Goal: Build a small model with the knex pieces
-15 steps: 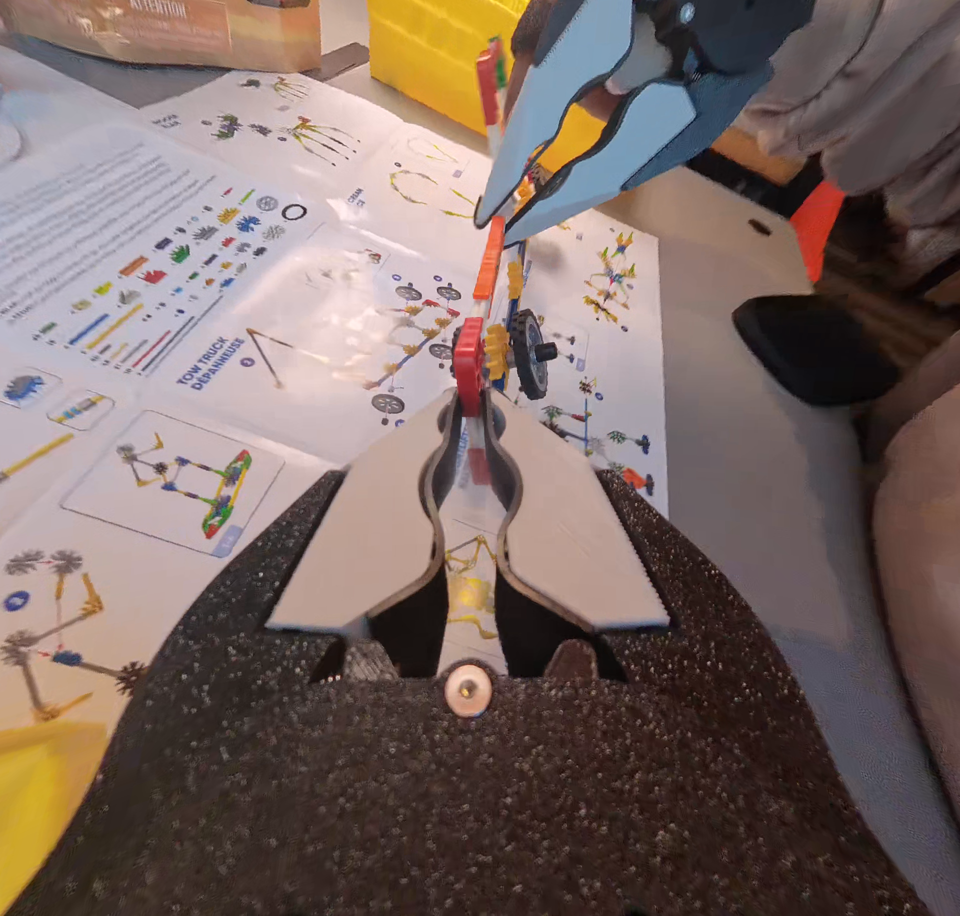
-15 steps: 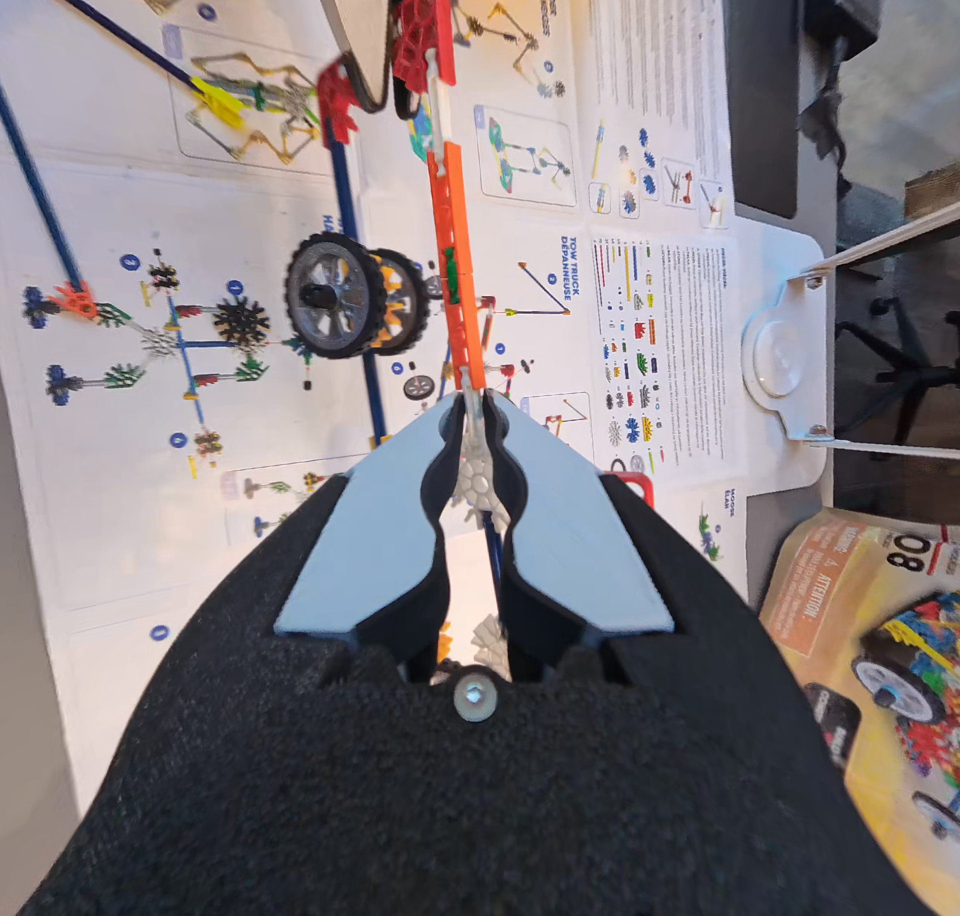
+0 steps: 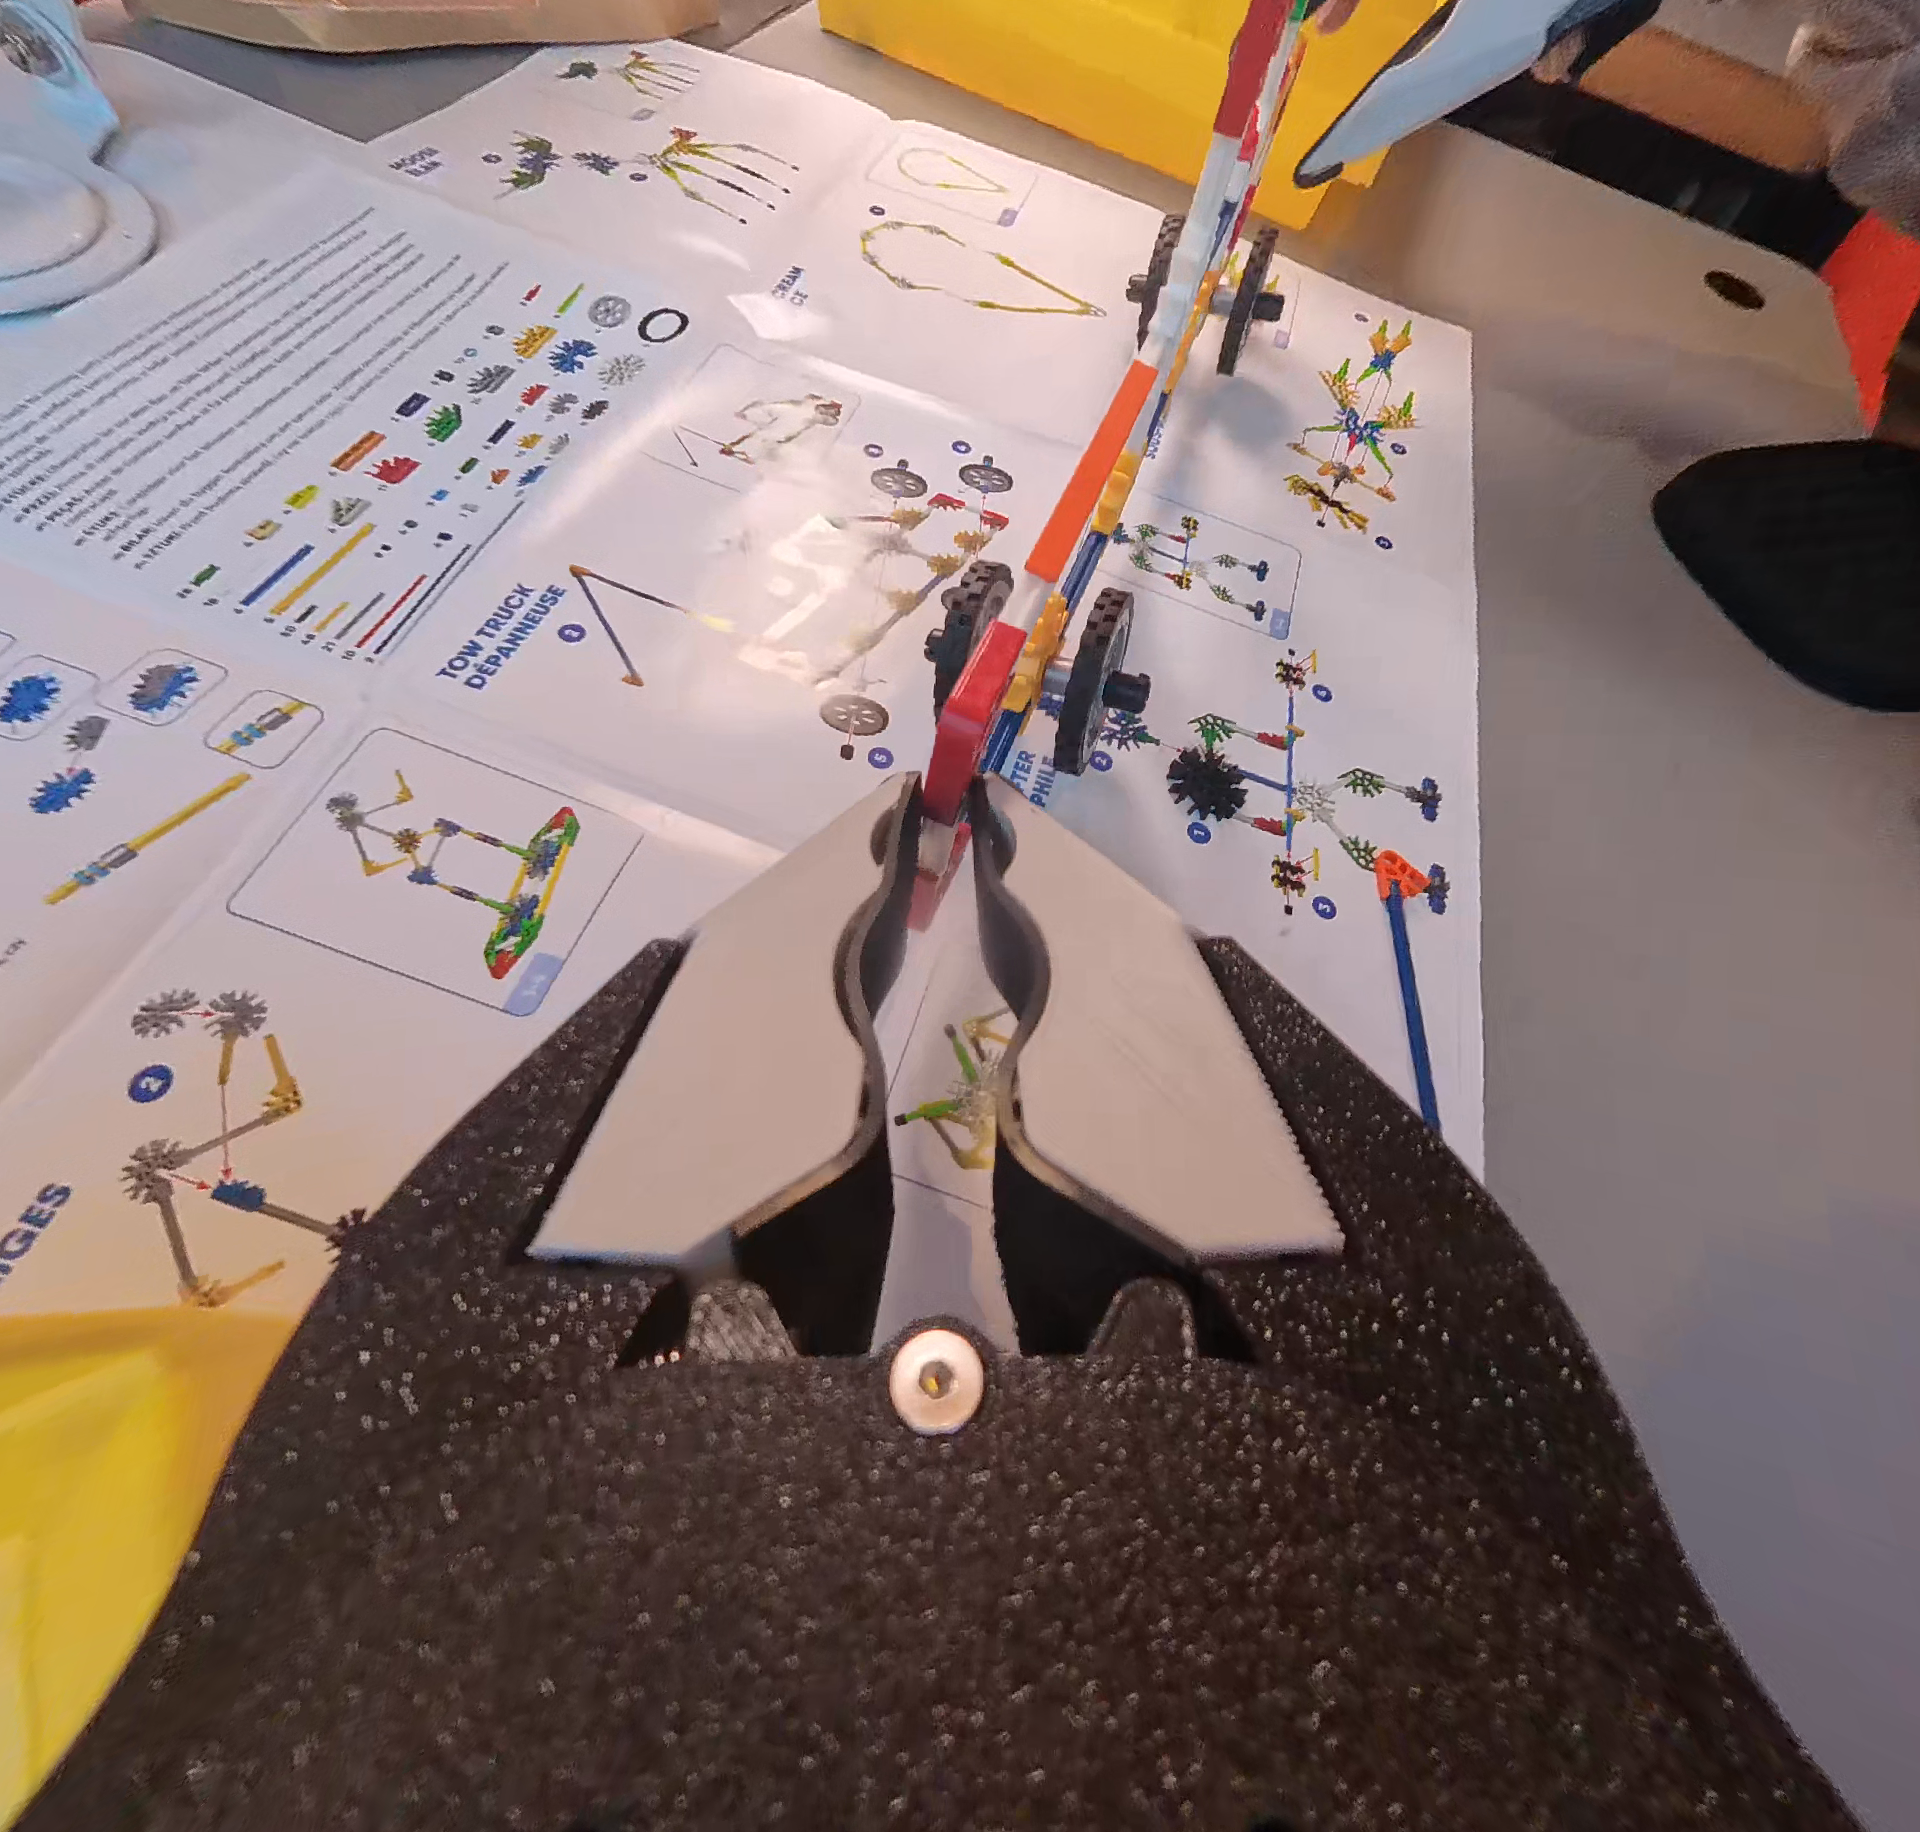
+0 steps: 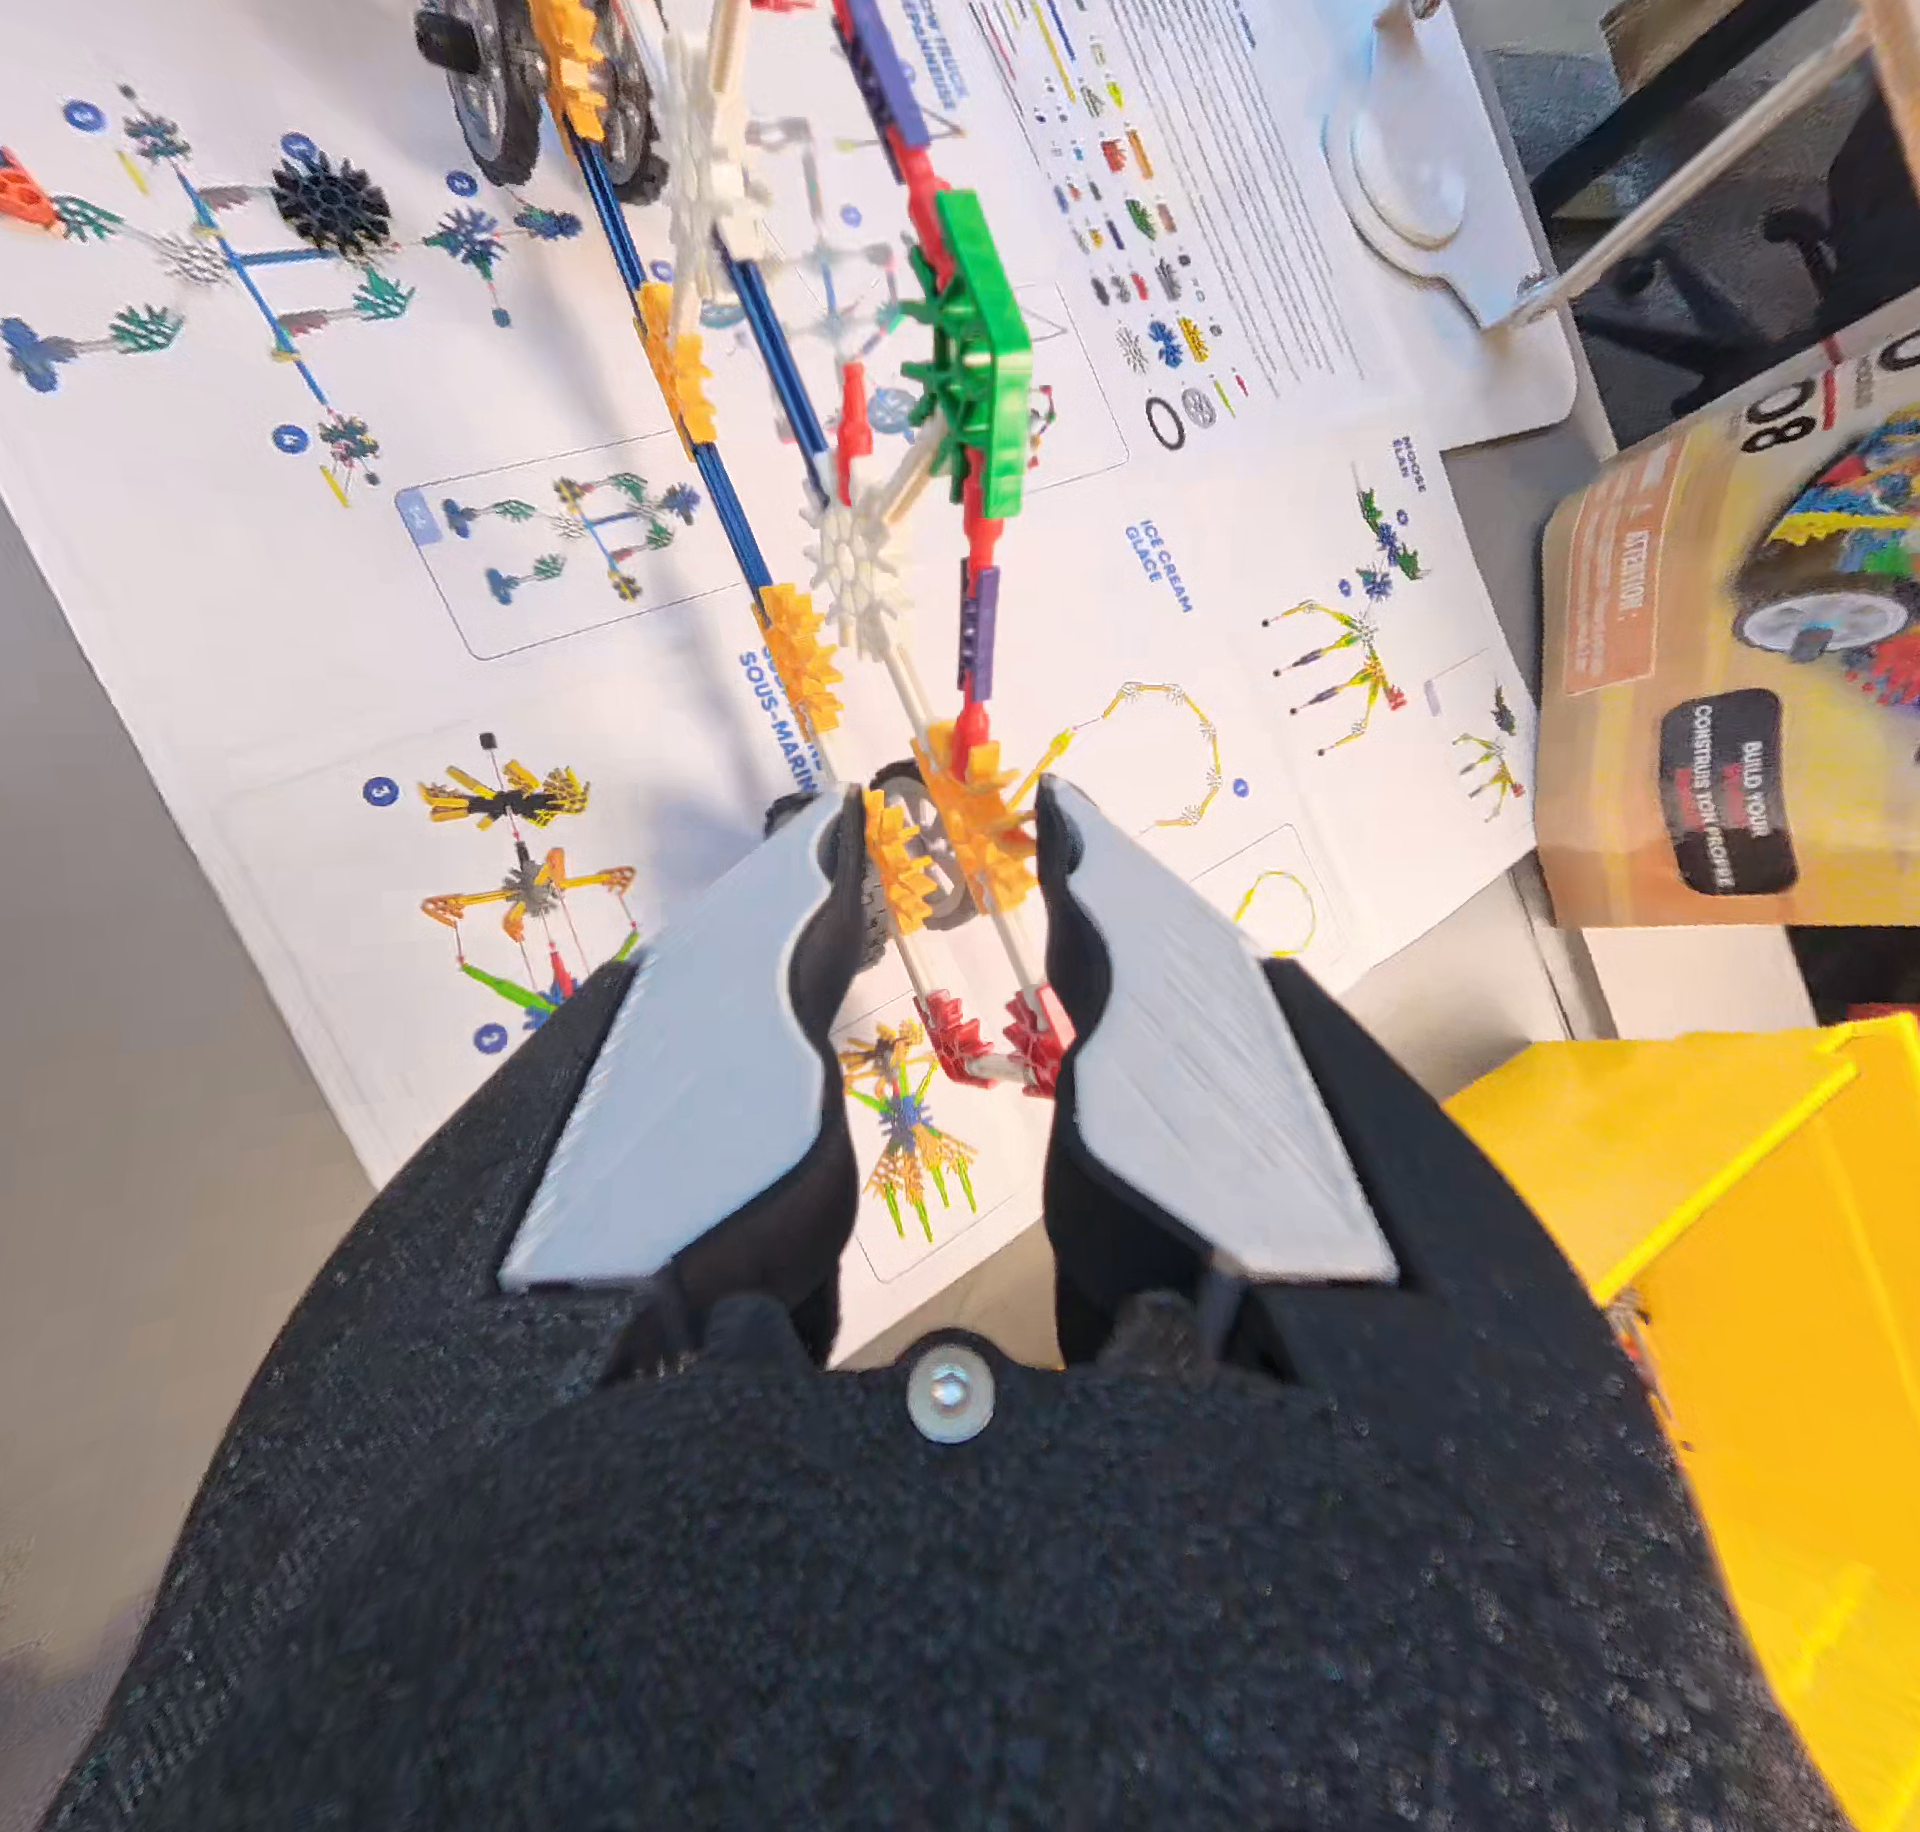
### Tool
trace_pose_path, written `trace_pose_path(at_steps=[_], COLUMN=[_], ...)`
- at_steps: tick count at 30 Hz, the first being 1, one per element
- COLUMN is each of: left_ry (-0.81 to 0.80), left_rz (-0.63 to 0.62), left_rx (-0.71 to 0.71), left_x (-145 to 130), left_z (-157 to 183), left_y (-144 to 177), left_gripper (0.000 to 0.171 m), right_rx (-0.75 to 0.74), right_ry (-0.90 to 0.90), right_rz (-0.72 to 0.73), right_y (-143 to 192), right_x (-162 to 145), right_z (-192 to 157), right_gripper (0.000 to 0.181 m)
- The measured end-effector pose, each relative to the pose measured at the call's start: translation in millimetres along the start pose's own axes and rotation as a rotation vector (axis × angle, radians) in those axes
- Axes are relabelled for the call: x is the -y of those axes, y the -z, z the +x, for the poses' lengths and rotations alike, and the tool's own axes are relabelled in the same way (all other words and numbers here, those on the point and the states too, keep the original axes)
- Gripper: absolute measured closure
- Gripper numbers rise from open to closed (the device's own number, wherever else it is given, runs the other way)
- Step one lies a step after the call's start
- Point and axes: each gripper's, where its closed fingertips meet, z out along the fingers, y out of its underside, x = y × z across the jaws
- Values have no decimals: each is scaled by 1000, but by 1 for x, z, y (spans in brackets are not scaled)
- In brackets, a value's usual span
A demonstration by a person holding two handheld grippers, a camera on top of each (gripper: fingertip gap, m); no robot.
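Left gripper (image 3: 943, 808): jaws nearly closed, clamped on the red connector (image 3: 971, 712) at the near end of the toy vehicle model (image 3: 1091, 494). From that end the model runs away across the instruction sheet (image 3: 416, 411), carried on black wheels (image 3: 1091, 681), with an orange strip (image 3: 1091, 473) along its top.

Right gripper (image 4: 945, 795): jaws parted, gripping nothing; yellow connectors (image 4: 966, 826) and a small grey wheel at the model's far end sit between the tips. A yellow bin (image 4: 1766, 1263) stands just right of this gripper; a cardboard box (image 4: 1714, 691) lies beyond it.
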Motion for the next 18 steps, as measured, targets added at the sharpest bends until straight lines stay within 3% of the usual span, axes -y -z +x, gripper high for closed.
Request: trace_pose_path(at_steps=[2,10,16,18], left_ry=[65,165,119,107], left_rz=[21,43,20,7], left_rx=[-25,-60,-19,12], left_x=[1,-2,-3,-3], left_z=[-1,0,0,-2], left_y=[-1,-6,-5,-1], left_gripper=[164,164,164,155], right_rx=[-2,15,-9,-29], right_ry=[-57,-127,-154,-159], right_rz=[59,55,55,69], right_y=[2,2,4,10], right_x=[2,-2,0,5], right_z=[5,8,8,9], right_gripper=[167,168,166,158])
